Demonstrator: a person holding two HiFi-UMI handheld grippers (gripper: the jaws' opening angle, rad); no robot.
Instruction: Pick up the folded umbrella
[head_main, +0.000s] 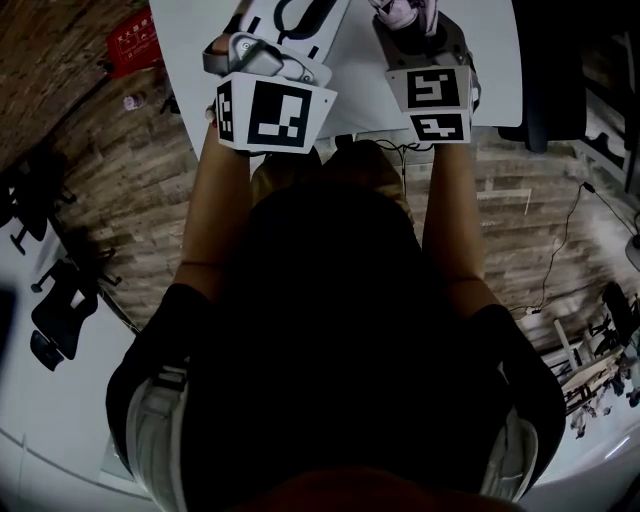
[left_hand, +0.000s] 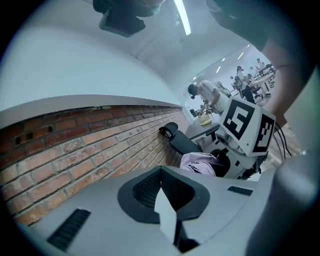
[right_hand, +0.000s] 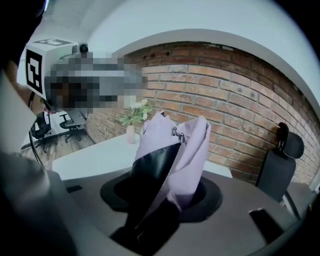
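The folded umbrella (right_hand: 192, 142) is lilac, bunched fabric with small metal rib tips showing. My right gripper (right_hand: 167, 155) is shut on it and holds it in the air above the white table (right_hand: 92, 160). In the head view the umbrella (head_main: 398, 10) shows pink at the top edge, in front of the right gripper (head_main: 415, 25). The left gripper view shows the umbrella (left_hand: 199, 163) off to the right under the right gripper's marker cube (left_hand: 247, 131). My left gripper (left_hand: 167, 212) holds nothing; its jaws look closed together into one white wedge. It is raised beside the right one (head_main: 285, 20).
A brick wall (right_hand: 235, 95) runs behind the table. A small vase with flowers (right_hand: 131, 131) stands on the table's far side. A black chair (right_hand: 277, 170) sits at the right. Wooden floor (head_main: 130, 200) and office chairs (head_main: 55, 300) lie around the person.
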